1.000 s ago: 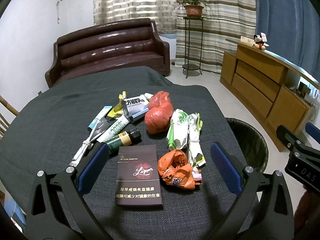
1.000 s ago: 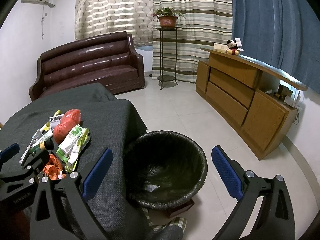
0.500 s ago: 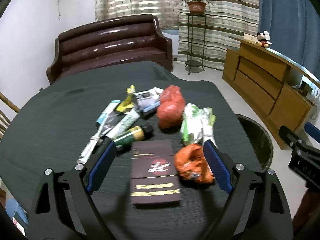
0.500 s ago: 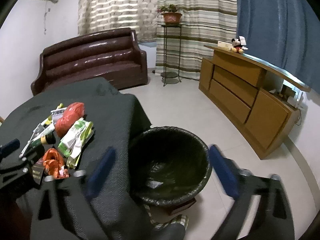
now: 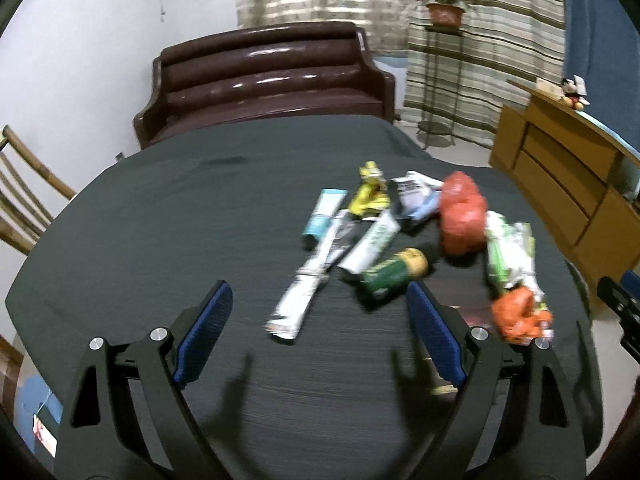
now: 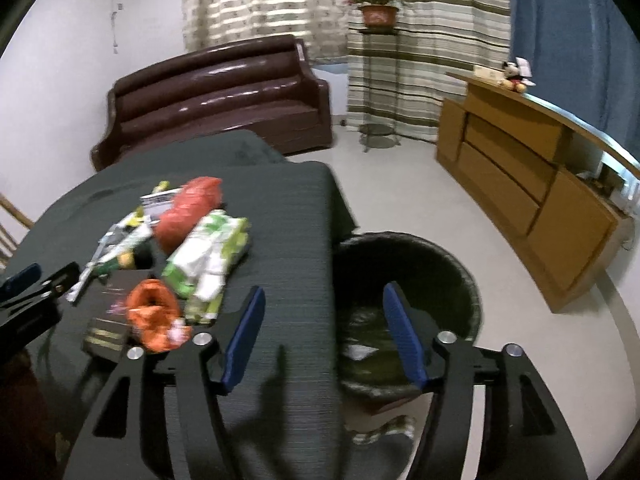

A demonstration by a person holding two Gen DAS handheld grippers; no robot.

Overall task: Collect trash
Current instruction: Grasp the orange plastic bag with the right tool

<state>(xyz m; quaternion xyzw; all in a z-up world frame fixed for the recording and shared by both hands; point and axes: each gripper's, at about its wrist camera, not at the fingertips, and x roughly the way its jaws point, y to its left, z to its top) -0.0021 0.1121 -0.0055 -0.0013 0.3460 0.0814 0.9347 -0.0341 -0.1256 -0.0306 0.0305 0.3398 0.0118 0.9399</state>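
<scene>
Left wrist: left gripper (image 5: 316,332) wide, empty, jaws lately narrowed, over mid-table (image 5: 160,240); trash (image 5: 384,236) toward right edge. Probably light, crinkly, slippery; pinch wrapper (image 5: 298,300) midway.
</scene>
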